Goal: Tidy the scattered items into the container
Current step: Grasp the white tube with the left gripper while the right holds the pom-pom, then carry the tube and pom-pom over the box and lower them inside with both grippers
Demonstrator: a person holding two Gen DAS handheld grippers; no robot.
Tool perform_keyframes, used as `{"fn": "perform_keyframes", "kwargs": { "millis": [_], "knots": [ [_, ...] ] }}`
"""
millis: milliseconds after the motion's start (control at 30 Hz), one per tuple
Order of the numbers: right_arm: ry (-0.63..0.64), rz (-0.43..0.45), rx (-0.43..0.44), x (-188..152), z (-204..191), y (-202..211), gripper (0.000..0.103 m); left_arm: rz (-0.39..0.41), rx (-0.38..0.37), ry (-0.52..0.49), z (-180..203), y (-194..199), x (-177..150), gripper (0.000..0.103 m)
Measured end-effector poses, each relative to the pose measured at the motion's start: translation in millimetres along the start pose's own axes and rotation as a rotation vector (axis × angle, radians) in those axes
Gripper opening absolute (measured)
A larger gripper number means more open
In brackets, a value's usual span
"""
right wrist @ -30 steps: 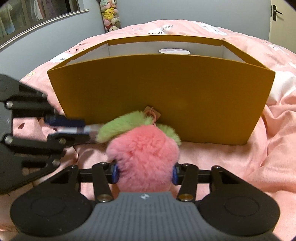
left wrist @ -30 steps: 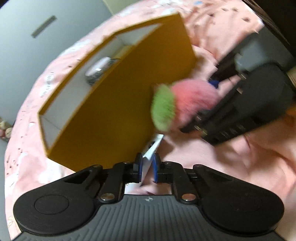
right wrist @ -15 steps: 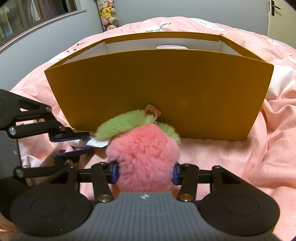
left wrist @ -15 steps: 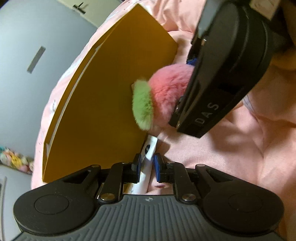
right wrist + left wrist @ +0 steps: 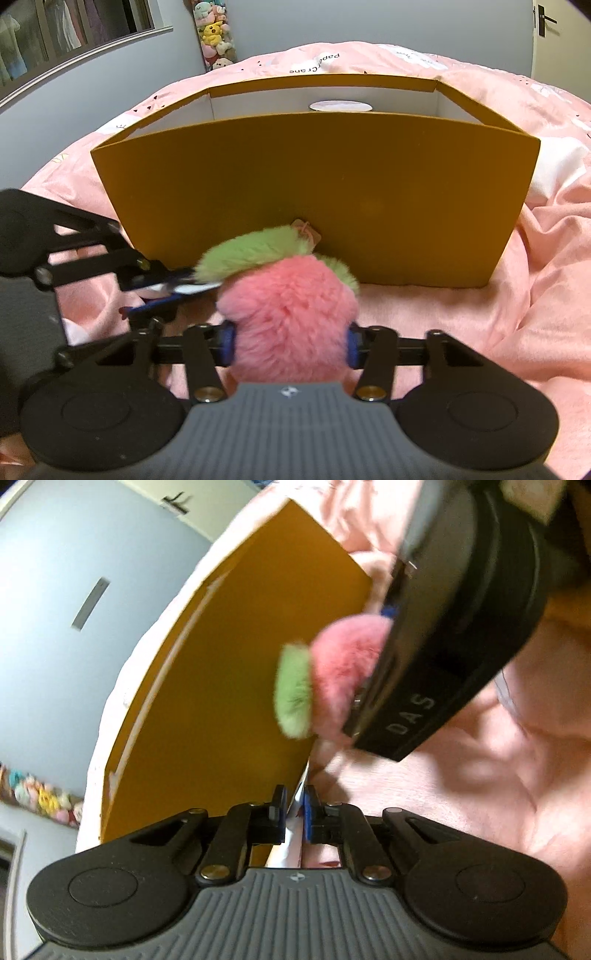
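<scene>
My right claw (image 5: 290, 341) grips the pink plush strawberry (image 5: 291, 314), its jaws easing inward with the blue pads pressed into the fur on both sides. Straight ahead of it stands the near wall of the orange box (image 5: 314, 192), and the strawberry's green leaves touch that wall low down; the box's open top edge lies above and beyond. My left claw (image 5: 294, 812) is clenched on a thin white card (image 5: 295, 805), held edge-on beside the box's corner. To the right of my right claw, open pink bedding (image 5: 498, 325) gives free room.
</scene>
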State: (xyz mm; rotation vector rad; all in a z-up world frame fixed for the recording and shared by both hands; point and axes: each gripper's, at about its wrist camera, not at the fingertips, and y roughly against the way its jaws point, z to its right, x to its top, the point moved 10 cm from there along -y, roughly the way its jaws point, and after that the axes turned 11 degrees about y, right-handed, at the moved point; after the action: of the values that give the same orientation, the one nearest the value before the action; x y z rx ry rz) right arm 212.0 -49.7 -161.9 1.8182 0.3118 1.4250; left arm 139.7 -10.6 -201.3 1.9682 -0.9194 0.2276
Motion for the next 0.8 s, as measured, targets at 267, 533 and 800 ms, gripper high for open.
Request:
{"fn": "perform_keyframes", "kwargs": {
  "millis": [267, 533, 800],
  "knots": [
    [0.035, 0.026, 0.0, 6.3, -5.4, 15.0, 0.047, 0.04, 0.016, 0.225, -36.6, 45.3, 1.7, 0.008],
    [0.071, 0.078, 0.012, 15.6, -3.4, 39.0, 0.046, 0.096, -0.013, 0.485, -74.2, 64.9, 29.9, 0.008],
    [0.066, 0.139, 0.035, 28.3, -0.5, 69.7, 0.046, 0.17, -0.044, 0.595, -92.5, 101.6, 46.3, 0.007]
  ]
}}
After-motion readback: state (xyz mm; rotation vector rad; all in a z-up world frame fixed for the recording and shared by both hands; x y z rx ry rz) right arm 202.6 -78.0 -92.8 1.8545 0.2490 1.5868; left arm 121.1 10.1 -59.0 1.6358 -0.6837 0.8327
